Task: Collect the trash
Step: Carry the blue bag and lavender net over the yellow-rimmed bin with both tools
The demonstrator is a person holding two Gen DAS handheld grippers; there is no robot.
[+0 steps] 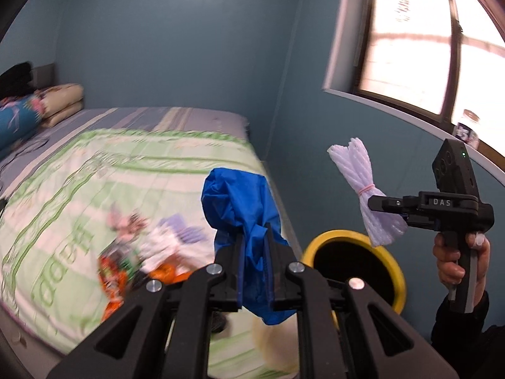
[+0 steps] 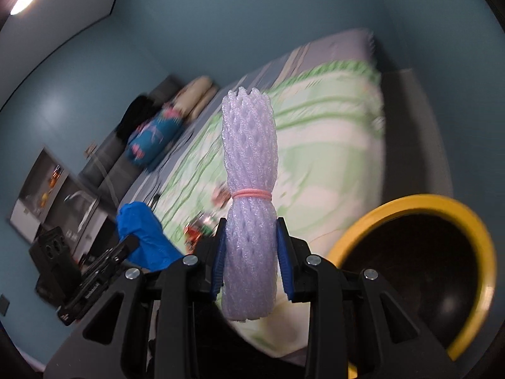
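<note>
My left gripper [image 1: 255,237] is shut on a crumpled blue plastic bag [image 1: 243,208] and holds it above the bed's edge. My right gripper [image 2: 251,233] is shut on a white foam net bundle [image 2: 249,195] tied with a pink rubber band. In the left wrist view the right gripper [image 1: 374,203] holds that foam bundle [image 1: 363,183] in the air above a yellow-rimmed bin [image 1: 393,271]. The bin [image 2: 479,246] lies low right in the right wrist view. The left gripper [image 2: 126,246] with the blue bag [image 2: 145,237] shows at lower left. More wrappers [image 1: 132,262] lie blurred on the bed.
A bed with a green and white quilt [image 1: 94,189] fills the left side, with pillows [image 1: 60,101] at its head. A blue wall and a window [image 1: 426,41] with a sill stand to the right. A shelf unit [image 2: 47,189] stands beyond the bed.
</note>
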